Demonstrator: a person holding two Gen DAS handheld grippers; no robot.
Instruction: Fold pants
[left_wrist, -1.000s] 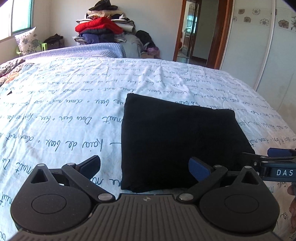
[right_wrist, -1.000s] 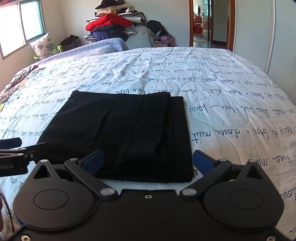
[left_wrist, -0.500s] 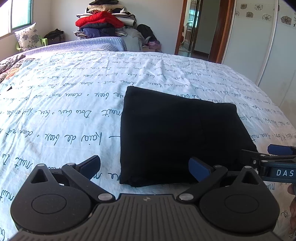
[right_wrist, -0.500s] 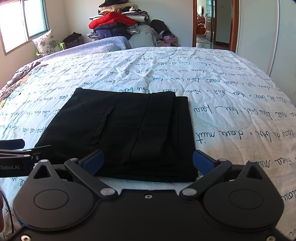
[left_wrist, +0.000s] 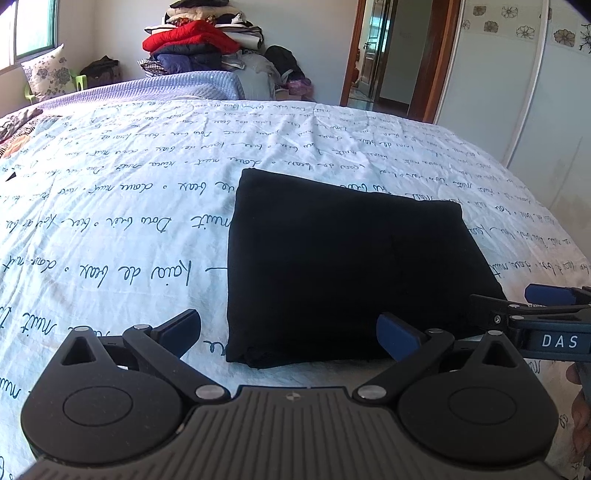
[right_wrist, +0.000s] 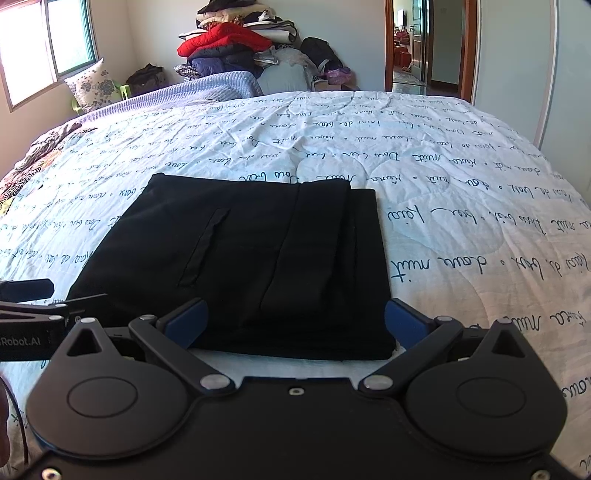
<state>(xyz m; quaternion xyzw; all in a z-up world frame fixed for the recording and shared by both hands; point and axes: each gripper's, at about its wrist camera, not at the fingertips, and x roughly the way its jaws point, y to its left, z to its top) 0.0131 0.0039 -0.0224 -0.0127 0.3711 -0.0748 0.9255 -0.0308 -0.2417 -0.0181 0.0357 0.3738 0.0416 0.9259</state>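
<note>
Black pants (right_wrist: 251, 258) lie folded square on your bed (right_wrist: 461, 192), both grippers (left_wrist: 288, 332) (right_wrist: 295, 319) spread empty; little seems left.

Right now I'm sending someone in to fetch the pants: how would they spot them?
Start at the big bed, covered in a white quilt printed with blue handwriting. On its near part lies a flat folded rectangle, the pants. They are the only plain black thing lying on the quilt; the other clothes are piled beyond the bed.
</note>
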